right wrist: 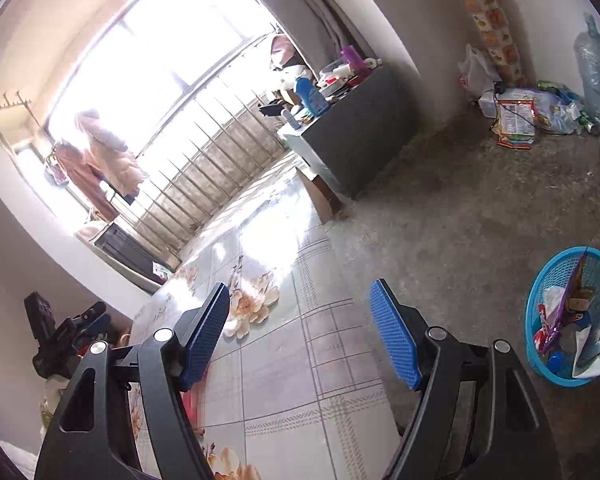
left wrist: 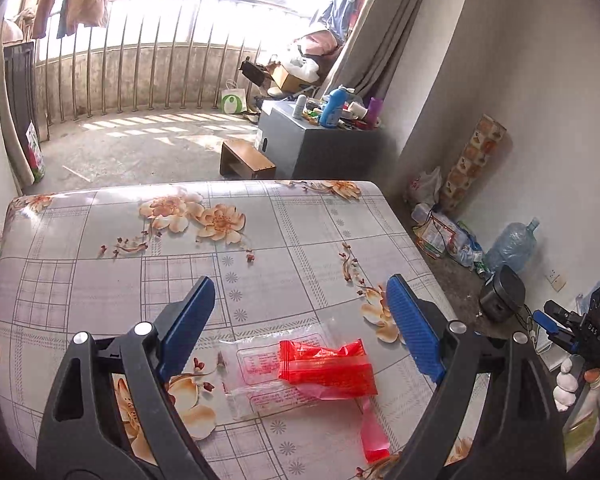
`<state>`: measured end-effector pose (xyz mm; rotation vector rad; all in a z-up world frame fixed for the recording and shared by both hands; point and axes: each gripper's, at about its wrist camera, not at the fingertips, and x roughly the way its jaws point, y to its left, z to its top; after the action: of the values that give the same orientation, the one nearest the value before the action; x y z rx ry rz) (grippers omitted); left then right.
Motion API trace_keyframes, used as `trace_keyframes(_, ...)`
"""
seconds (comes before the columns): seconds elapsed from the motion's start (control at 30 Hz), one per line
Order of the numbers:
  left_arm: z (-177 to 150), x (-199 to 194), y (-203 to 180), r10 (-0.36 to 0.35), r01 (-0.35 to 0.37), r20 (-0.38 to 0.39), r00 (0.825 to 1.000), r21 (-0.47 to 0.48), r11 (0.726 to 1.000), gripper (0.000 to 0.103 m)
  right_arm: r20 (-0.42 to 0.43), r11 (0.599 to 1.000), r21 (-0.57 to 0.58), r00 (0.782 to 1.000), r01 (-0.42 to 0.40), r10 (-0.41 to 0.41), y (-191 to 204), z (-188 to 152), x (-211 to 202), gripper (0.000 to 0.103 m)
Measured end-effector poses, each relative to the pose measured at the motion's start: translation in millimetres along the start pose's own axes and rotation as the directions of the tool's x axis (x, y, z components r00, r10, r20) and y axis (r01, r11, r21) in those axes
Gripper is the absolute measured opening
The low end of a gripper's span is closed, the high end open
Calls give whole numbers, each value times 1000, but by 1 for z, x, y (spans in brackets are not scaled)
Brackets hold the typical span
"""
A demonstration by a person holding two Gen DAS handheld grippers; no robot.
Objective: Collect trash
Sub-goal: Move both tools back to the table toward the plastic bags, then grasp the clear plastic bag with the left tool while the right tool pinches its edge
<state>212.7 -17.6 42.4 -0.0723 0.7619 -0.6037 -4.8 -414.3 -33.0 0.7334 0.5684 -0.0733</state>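
A red plastic wrapper (left wrist: 327, 369) lies on a clear printed plastic bag (left wrist: 260, 376) on the flowered tablecloth (left wrist: 260, 240), near the table's front. My left gripper (left wrist: 300, 320) is open and empty, its blue fingers on either side of the wrapper and a little above it. A pink strip (left wrist: 374, 436) trails from the wrapper toward me. My right gripper (right wrist: 300, 332) is open and empty above the table's right edge. A blue trash basket (right wrist: 572, 316) with several pieces of trash stands on the floor to its right. A bit of red (right wrist: 190, 406) shows behind its left finger.
The right gripper shows at the right edge of the left wrist view (left wrist: 576, 328); the left one shows at the right wrist view's left (right wrist: 68, 336). A grey cabinet (left wrist: 300, 144) with bottles, a wooden stool (left wrist: 246, 160), and floor clutter (left wrist: 452, 236) by the wall lie beyond the table.
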Motion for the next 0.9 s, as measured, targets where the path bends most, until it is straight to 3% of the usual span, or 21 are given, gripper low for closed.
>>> trace_keyframes(0.07, -10, 11, 14, 2, -3, -29, 1000, -13, 1000, 83, -83, 997, -51, 995, -50, 46, 33, -13, 31, 67)
trace_keyframes(0.13, -19, 24, 23, 4, -5, -60, 998, -27, 1000, 71, -169, 993, -81, 983, -88, 73, 59, -28, 61, 63)
trace_keyframes(0.2, -24, 40, 33, -3, 0, -103, 995, -34, 999, 66, -248, 989, -97, 965, -110, 83, 81, -41, 88, 58)
trace_keyframes(0.33, -29, 87, 48, -2, -6, -216, 976, -37, 999, 44, -360, 989, -103, 931, -108, 64, 105, -59, 135, 53)
trace_keyframes(0.43, -37, 111, 53, 0, -9, -299, 954, -28, 1000, 29, -395, 991, -89, 917, -97, 54, 111, -67, 156, 48)
trace_keyframes(0.53, -44, 110, 50, -18, 15, -305, 952, -14, 1000, 24, -422, 994, -72, 905, -88, 49, 109, -73, 164, 42)
trace_keyframes(0.63, -54, 104, 46, -93, 80, -344, 934, -53, 995, 18, -436, 993, -64, 898, -95, 58, 107, -76, 166, 39)
trace_keyframes(0.73, -72, 90, 31, -131, 120, -367, 921, -53, 991, 17, -442, 993, -62, 895, -98, 61, 103, -80, 159, 38)
trace_keyframes(0.9, -109, 68, -2, -225, 221, -412, 883, -57, 974, 17, -432, 994, -58, 900, -94, 60, 88, -88, 135, 33)
